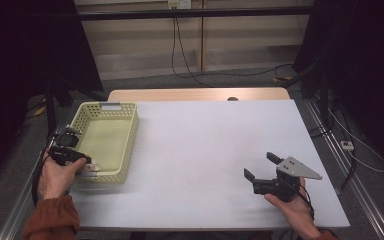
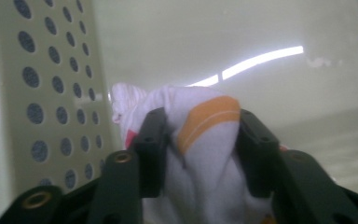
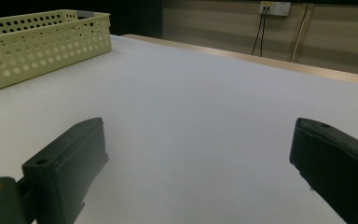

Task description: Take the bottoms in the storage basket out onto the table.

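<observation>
White cloth (image 2: 200,154) w/ an orange stripe and a bit of red, prob. a sock or small rag, sits pinched between the jaws of the left gripper (image 2: 196,140); jaws closed in tight on it, fabric bulging up between them. In the left gripper view the cloth hangs inside the basket (image 2: 51,93), close to its perforated side wall, basket floor pale and bare behind it. Can't tell if the cloth touches the floor yet.

High view: left gripper (image 1: 91,166) is at the basket's (image 1: 130,135) near-left corner, a scrap of white poking over the rim there. The person's left hand (image 1: 57,175) holds it from outside the basket.

Right gripper (image 1: 260,167) is well apart from the basket, to its right, over the bare white table (image 1: 205,140). Jaws spread wide, nothing in them; right gripper view has only tabletop between them, basket off in the far left corner.

Step in hand, by the look of it: dropping the cloth into the basket, i.e. the placing phase, grasp already made. Seems near done.

Next move prob. calls for: lower a touch if not down, spread the left jaws so fabric slips free, then lift clear w/o snagging cloth on a jaw or catching the rim. Right side has no job here, just idle.
</observation>
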A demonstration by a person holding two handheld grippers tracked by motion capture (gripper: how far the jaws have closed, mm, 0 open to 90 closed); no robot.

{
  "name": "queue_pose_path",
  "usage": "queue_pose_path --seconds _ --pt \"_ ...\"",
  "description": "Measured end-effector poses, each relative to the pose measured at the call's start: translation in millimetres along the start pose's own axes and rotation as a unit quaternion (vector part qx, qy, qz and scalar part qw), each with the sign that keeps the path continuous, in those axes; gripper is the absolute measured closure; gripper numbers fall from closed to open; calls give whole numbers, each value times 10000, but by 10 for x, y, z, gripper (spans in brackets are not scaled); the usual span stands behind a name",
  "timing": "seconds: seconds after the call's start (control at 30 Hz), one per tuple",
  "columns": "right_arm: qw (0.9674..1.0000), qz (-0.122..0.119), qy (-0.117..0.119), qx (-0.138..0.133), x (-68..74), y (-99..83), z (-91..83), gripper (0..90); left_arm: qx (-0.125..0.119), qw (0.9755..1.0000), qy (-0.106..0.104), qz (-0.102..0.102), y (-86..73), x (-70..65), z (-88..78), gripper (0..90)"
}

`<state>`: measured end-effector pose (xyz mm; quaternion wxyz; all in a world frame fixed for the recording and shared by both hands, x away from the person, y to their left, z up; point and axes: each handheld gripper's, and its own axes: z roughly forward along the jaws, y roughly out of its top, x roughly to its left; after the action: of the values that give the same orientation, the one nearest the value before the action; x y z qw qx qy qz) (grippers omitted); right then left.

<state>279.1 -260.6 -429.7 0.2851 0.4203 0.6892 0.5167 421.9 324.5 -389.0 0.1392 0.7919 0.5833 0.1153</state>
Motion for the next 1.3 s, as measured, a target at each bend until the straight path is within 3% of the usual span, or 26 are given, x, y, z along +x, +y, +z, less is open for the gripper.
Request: queue_pose_path --seconds 0.27,0.67,0.9,1.1,1.3 --pt "10000 -5 5 0 0 1 -2 37 -285 9994 -157 -70 -56 69 -40 678" --pt "10000 -2 -10 -5 -4 1 -5 38 -904 9950 -406 -139 -101 116 -135 685" --pt "10000 24 -11 -7 -2 2 -8 38 -1352 9898 -436 -61 -118 111 -190 684" --pt "10000 13 -6 -6 0 2 -5 38 -1579 9867 -381 -43 -140 124 -236 684" --pt "10000 50 -11 -12 -2 1 -11 38 -1933 9804 -383 -49 -157 138 -288 683"
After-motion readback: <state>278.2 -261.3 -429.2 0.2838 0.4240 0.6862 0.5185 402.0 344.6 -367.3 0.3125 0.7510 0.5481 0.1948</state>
